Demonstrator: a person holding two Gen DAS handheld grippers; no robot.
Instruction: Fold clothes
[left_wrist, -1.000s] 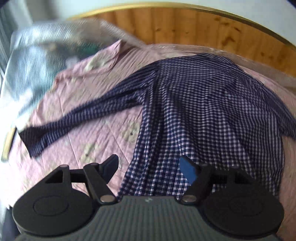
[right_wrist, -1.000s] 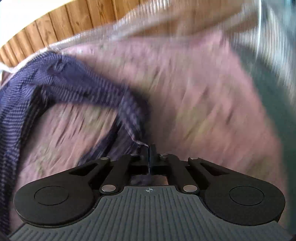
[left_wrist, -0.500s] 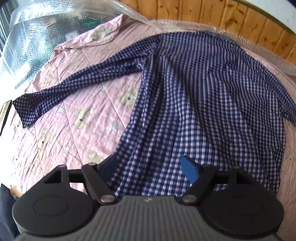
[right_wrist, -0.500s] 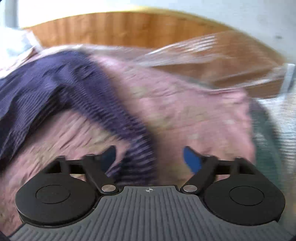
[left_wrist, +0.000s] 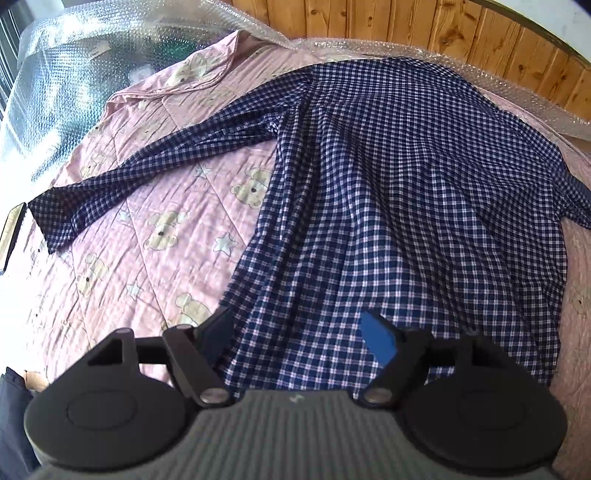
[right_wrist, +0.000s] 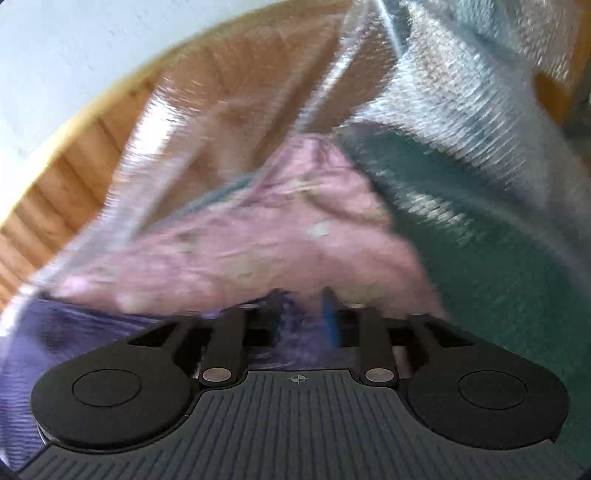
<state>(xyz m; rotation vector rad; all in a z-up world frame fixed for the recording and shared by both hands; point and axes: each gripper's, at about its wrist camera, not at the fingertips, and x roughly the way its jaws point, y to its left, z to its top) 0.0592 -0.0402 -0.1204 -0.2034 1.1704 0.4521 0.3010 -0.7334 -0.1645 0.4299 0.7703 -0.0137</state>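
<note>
A navy checked shirt (left_wrist: 406, 177) lies spread on a pink quilt (left_wrist: 166, 229) with bear prints. Its left sleeve (left_wrist: 147, 177) stretches out to the left. My left gripper (left_wrist: 299, 332) is open and empty, hovering over the shirt's hem. The right wrist view is blurred. There my right gripper (right_wrist: 301, 317) has its jaws partly closed, a narrow gap between them, with purple-blue shirt cloth (right_wrist: 295, 339) lying in and under that gap. Whether the fingers pinch it I cannot tell.
Bubble wrap (left_wrist: 74, 74) covers the bed's far left and runs along a wooden headboard (left_wrist: 443, 26). A dark flat object (left_wrist: 13, 236) lies at the quilt's left edge. In the right wrist view, bubble wrap (right_wrist: 461, 92) lies over something green (right_wrist: 498, 258).
My left gripper dropped and steadied over the hem, still open. My right gripper let go of the sleeve and opened wide half a second ago; now its jaws have narrowed again over the cloth and the view swung right.
</note>
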